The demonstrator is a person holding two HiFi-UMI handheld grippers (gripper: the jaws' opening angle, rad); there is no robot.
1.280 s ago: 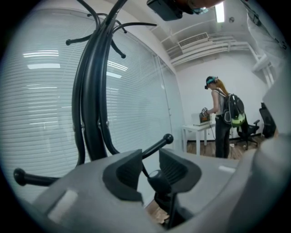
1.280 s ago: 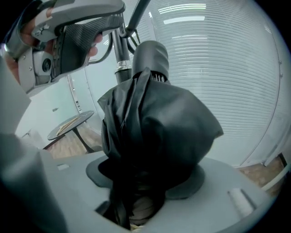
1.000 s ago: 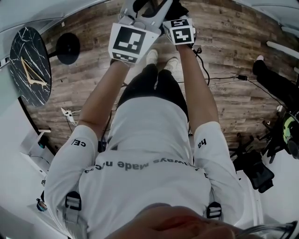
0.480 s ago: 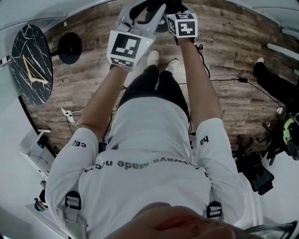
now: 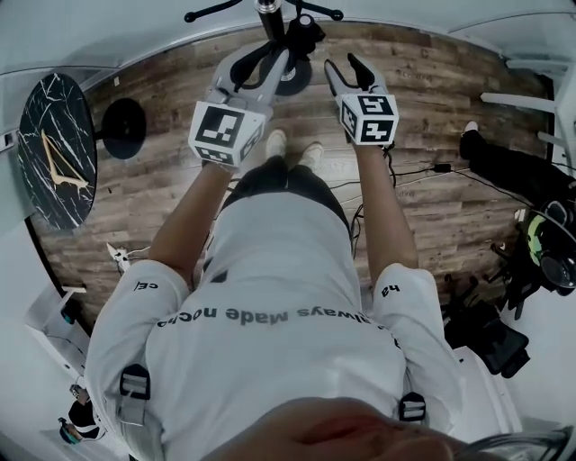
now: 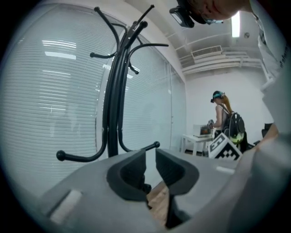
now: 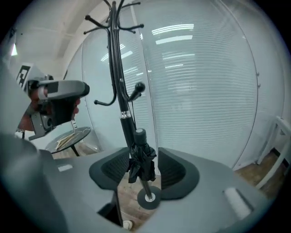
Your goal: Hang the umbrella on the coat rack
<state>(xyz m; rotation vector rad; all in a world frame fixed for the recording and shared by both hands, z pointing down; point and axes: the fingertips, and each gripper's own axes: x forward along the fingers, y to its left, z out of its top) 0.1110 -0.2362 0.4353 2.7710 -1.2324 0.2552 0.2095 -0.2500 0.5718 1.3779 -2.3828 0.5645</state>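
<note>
The black folded umbrella (image 7: 142, 159) hangs against the pole of the black coat rack (image 7: 119, 82), just above the rack's round base (image 7: 148, 196). My right gripper (image 7: 144, 170) is short of it. Its jaws are closing with a wide gap, and the umbrella shows through that gap without touching the pads. My left gripper (image 6: 151, 159) points at the coat rack (image 6: 113, 91). Its jaws are also closing, down to a narrow gap with nothing in it. In the head view both grippers, left (image 5: 261, 63) and right (image 5: 346, 70), are held out before the coat rack (image 5: 270, 18).
A round marble-topped side table (image 5: 56, 135) stands to the left, with a smaller black stand (image 5: 124, 122) beside it. Glass walls with blinds (image 7: 204, 91) rise behind the rack. Cables (image 5: 423, 167) run over the wood floor at right. A person (image 6: 225, 118) stands far back by a white table.
Both grippers have come back from the rack and moved apart from each other. The rack's pole and hooks have come into the head view at the top.
</note>
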